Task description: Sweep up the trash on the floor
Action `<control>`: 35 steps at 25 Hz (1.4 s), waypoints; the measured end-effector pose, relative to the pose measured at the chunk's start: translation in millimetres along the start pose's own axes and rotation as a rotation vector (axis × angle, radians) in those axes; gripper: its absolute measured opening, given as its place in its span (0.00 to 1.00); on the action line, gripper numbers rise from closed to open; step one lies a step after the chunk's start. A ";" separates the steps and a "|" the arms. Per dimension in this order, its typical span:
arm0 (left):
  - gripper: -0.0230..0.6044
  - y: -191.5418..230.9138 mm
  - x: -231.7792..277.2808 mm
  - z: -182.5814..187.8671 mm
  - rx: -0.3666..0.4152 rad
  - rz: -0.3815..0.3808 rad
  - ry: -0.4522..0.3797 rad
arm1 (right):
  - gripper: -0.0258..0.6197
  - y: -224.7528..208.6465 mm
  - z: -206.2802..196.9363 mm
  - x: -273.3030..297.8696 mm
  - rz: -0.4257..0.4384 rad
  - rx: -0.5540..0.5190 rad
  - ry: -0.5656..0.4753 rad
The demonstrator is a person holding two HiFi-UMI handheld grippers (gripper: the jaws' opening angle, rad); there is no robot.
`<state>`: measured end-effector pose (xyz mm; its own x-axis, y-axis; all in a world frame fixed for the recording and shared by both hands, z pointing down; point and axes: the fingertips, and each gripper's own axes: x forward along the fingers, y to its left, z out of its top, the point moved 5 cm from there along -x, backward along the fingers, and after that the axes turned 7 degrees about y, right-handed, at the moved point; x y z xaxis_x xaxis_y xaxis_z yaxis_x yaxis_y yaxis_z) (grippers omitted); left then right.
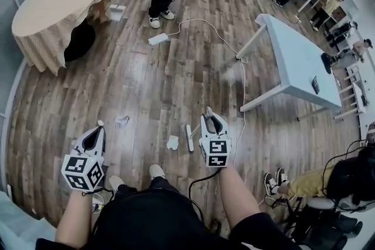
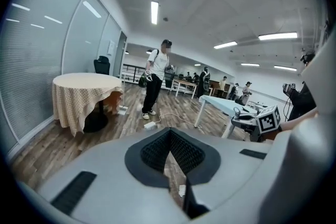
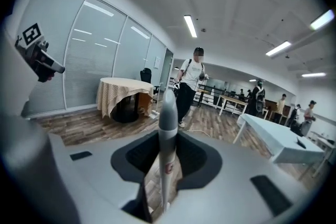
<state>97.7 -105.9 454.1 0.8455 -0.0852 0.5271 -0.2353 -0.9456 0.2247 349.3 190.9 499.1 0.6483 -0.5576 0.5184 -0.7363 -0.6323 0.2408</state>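
Trash point(image 1: 173, 142) not yet gathered: 2 crumpled paper scraps loose on wood floor point(image 1: 146, 79), just ahead of feet. Right claw point(image 1: 209, 118) clenched on broom handle point(image 3: 168, 128), broom head point(image 1: 189, 137) beside nearer scrap. Left claw point(image 1: 98, 127) closed, empty. Sweeping all left, apparently.

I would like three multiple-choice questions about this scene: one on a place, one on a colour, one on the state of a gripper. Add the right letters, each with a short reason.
1. Where does the power strip lie?
A. on a white table
B. on the floor, near the standing person's shoes
C. on a chair

2. What colour is the round table's cloth?
A. beige
B. red
C. black

3. What is the right gripper doing?
A. open, empty
B. shut on a paper scrap
C. shut on a grey handle

Key: 1 B, it rests on the planks beside the shoes; 2 A, the cloth is pale beige; 3 C, the handle stands between its jaws.
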 end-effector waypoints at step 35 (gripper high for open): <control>0.03 80.8 -133.5 -63.5 -0.189 0.337 -0.063 | 0.21 243.0 93.4 47.6 0.447 0.069 -0.050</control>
<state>-64.6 -151.0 453.9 0.7323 -0.4056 0.5470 -0.5838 -0.7875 0.1976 219.3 -39.5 505.6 0.2796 -0.8083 0.5181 -0.9325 -0.3572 -0.0540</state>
